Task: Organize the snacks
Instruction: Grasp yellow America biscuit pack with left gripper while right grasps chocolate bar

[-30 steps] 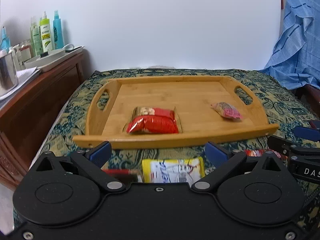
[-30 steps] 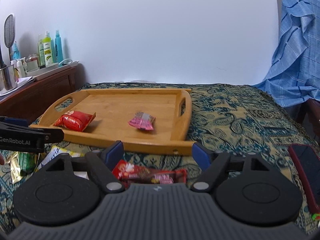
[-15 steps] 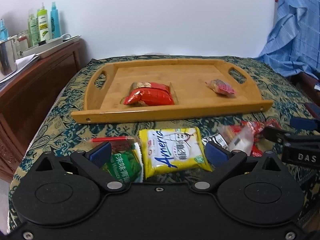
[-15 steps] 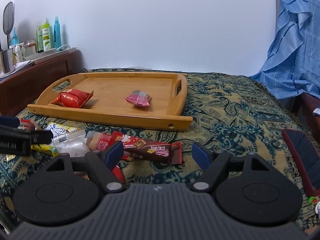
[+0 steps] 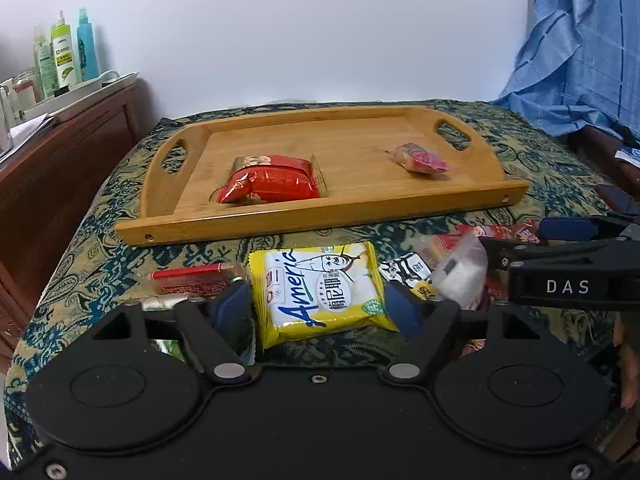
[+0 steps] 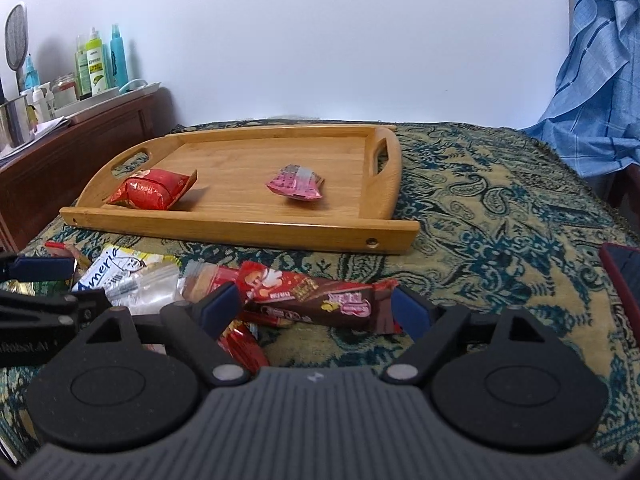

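My left gripper (image 5: 320,306) has just been closing its jaws, and the yellow packet (image 5: 322,290) lies between them near the front edge of the bedspread (image 5: 100,248). I cannot tell whether the blue pads already press its sides, so I count it as not yet pinched. My right gripper (image 6: 316,306) has just been opening, and it stands spread over the brown bar (image 6: 332,304), which lies crosswise in the pile of loose snacks with one end by each pad.

To do this step well, I would finish the left squeeze gently. The packet looks soft and puffy, so I judge it should be taken across its short sides near the middle, low enough that the pads do not slide off the sealed edge. The red stick (image 5: 188,278) and a green packet sit just beside the left pad and could be caught by mistake. Then I would lift clear of the wooden tray (image 5: 320,216) rim before setting the packet down on bare wood, between the red bag (image 5: 268,180) and the pink sweet (image 5: 420,158) already inside.

The yellow packet reads "Ameri…" in blue script, with Chinese characters in a round green badge that I cannot read. The side of the right gripper shows "DAS". In the right view the left gripper's side reads "…Robot.AI", cut off at the edge.
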### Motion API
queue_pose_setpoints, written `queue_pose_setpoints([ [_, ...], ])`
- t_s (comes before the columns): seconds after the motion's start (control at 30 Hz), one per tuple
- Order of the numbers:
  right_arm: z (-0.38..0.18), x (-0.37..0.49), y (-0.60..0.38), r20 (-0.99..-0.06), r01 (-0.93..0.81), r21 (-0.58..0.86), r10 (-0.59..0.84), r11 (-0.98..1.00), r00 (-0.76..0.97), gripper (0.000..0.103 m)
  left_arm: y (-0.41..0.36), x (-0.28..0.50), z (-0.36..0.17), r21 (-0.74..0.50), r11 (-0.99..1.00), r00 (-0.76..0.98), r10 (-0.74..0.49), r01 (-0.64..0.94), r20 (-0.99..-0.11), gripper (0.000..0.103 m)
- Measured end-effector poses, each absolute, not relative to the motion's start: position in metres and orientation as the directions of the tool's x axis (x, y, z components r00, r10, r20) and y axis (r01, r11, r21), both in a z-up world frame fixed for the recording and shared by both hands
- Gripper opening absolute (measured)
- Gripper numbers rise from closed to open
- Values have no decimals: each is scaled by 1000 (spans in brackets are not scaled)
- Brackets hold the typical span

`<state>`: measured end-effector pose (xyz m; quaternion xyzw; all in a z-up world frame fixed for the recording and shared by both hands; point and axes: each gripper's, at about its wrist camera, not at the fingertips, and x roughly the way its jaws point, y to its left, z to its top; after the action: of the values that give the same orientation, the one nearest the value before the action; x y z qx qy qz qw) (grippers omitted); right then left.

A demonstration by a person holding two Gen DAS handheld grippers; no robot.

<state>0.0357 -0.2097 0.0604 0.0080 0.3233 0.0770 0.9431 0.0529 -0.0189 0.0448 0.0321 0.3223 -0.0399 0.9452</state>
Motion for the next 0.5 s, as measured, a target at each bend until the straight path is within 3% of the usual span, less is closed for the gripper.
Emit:
queue_pose_setpoints([
  [0.33, 58, 43, -208, -617, -144, 104, 178, 984, 767, 90, -25, 61, 34, 23, 994, 772, -68, 106, -632, 79],
  [0.5, 58, 42, -210, -614, -140, 115, 182, 983, 768, 79, -24, 63, 33, 19, 996, 772, -55, 86, -634, 67],
])
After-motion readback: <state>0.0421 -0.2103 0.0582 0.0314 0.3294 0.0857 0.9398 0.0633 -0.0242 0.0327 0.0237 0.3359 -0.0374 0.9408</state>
